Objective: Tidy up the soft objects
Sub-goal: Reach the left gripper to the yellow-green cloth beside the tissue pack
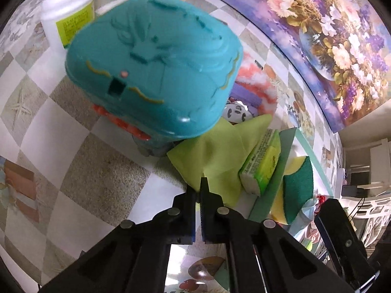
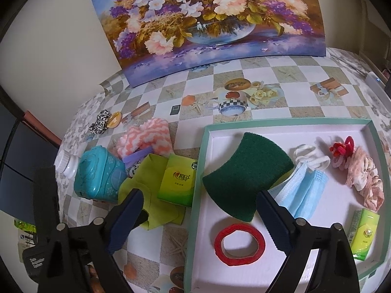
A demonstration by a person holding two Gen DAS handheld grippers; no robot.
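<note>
Left wrist view. My left claw (image 1: 199,190) is sitting closed, its pads nearly together on the near edge of the lime-green cloth (image 1: 215,151); a pinch on the fabric is likely, though I cannot tell for certain. The cloth is lying on the checkered desk (image 1: 80,146), partly under a teal plastic case (image 1: 154,73) that is filling the middle of the view. A green tissue pack (image 1: 262,163) is leaning just right of the cloth, against the wall of the pale-green tray (image 1: 276,175). Behind the case, a pink-and-white fluffy cloth (image 1: 254,85) is showing. A white bottle (image 1: 67,17) is standing at the upper left. A flower painting (image 1: 330,36) is propped at the back.

Right wrist view. My right claw (image 2: 198,210) is hanging wide open, empty, straddling the tray's left wall (image 2: 198,195). Inside the tray: a dark-green scouring pad (image 2: 246,171), a red ring (image 2: 239,244) nearest me, a blue face mask (image 2: 303,190), a red hair tie (image 2: 342,149), a pink scrunchie (image 2: 364,178) and a second tissue pack (image 2: 364,234) by the right wall. Outside, to the left on the desk: the lime cloth, the first tissue pack touching it, the teal case, the fluffy cloth, and a black-and-white scrunchie (image 2: 100,122) well apart, farther back.
</note>
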